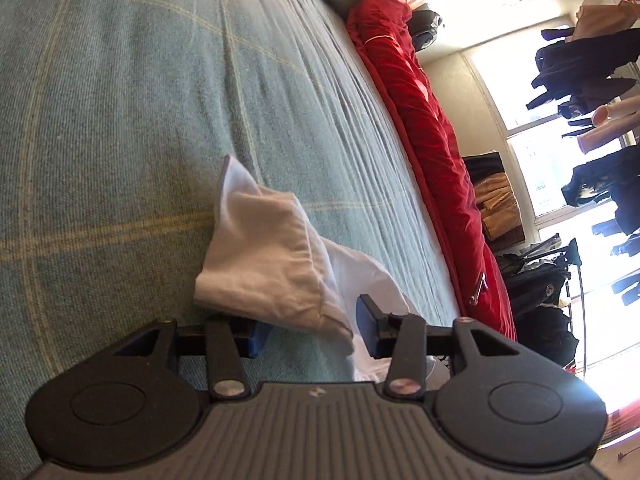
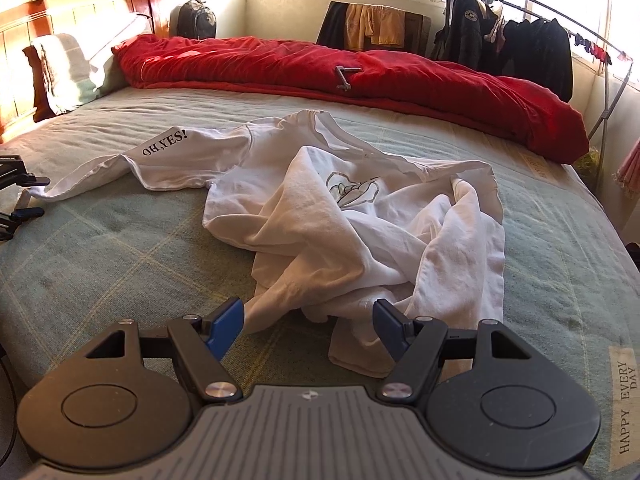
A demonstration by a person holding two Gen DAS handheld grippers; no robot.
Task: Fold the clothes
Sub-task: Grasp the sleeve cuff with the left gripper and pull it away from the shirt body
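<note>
From the right wrist view I saw the white T-shirt (image 2: 352, 204) lying crumpled on the green checked bed (image 2: 120, 248), in the middle of the frame. Its long axis ran from the sleeve printed "OH,YES!" at the left across to the bunched hem at lower right, with the collar toward the red quilt (image 2: 360, 68) along the top. My right hand-held gripper (image 2: 308, 326) stood wide open at the bottom centre, with a twisted fold of the hem lying loose between its fingers. In the left wrist view, my left hand-held gripper (image 1: 308, 330) was partly open, its blue pads clear of the sleeve end lying between them.
</note>
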